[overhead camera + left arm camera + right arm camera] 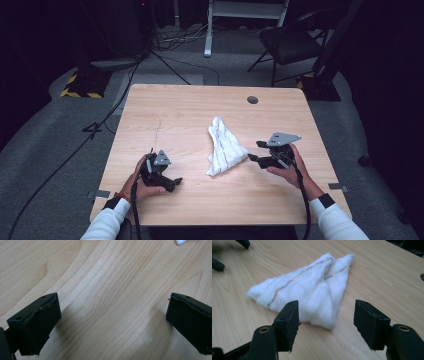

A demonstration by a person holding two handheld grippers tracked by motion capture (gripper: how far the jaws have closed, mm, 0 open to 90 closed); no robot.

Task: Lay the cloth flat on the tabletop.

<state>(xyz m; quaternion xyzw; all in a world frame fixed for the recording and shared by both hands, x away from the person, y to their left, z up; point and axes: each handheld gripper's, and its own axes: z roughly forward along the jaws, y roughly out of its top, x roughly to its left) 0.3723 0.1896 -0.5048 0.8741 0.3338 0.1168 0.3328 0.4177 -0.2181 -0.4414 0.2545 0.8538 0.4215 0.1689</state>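
Where the forearms enter at the near edge, the left gripper (176,181) rests low on the table (175,107), jaws spread over bare wood. Across from it, the right gripper (255,151) has parted jaws grasping nothing, aimed at the white cloth (224,146). Folded into a triangle mid-table, the cloth's long axis runs near-to-far, its narrow tip pointing away; no lettering, only a multicoloured stitched stripe.
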